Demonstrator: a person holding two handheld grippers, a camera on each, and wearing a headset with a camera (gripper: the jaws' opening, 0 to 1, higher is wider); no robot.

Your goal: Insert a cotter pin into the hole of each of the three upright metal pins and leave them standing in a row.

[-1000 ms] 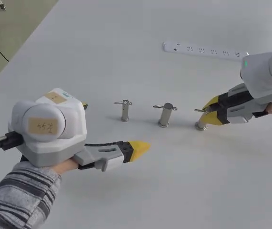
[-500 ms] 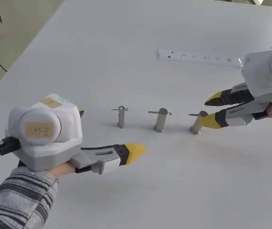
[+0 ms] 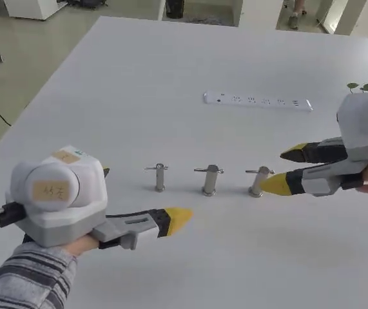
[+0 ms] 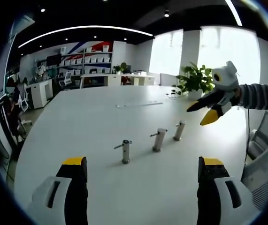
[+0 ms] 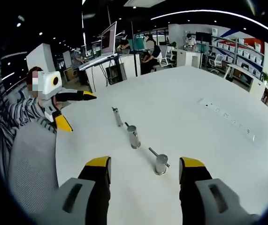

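As the left gripper view looks out, the left gripper (image 4: 142,161) hangs with its jaws spread wide and empty. It faces three short upright steel pins (image 4: 159,139) in a row on the white table (image 4: 77,122), a thin wire cotter pin (image 4: 120,146) through each. Right gripper view: the right gripper (image 5: 145,164), released and empty, sits near the row's right end. Head view: a long white power strip (image 3: 258,101) lies beyond the row.
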